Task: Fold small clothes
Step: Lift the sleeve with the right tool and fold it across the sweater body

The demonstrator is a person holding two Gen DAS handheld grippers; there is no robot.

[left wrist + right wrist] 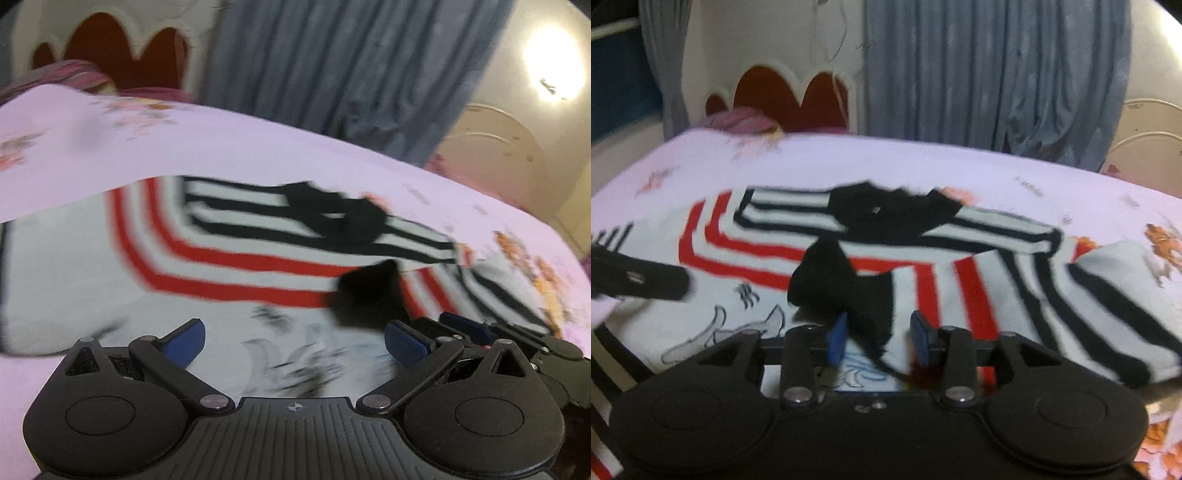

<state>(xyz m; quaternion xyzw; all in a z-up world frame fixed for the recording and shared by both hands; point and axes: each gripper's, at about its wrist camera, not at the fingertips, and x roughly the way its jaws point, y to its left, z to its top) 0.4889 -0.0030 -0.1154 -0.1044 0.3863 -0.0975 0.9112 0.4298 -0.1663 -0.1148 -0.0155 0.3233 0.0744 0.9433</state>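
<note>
The sweater (849, 266) is spread on the bed (960, 170), one sleeve folded across the chest. The left tool (293, 338) is held wide, empty. The right tool (879, 334) stands partly open around a black cuff (846, 295), apparently released; the other sleeve should be taken next.

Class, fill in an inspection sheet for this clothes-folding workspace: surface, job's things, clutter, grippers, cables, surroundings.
Surface: bed with pale pink floral sheet.
Job's things: white sweater with red and black stripes, spread across the sheet; black cuff lying over its front.
Clutter: purple bundle by the headboard.
Grippers: left gripper open, empty; right gripper partly open, black fabric between its jaws, contact unclear.
Cables: nothing seen.
Surroundings: grey-blue curtain, red scalloped headboard, bright lamp.
</note>
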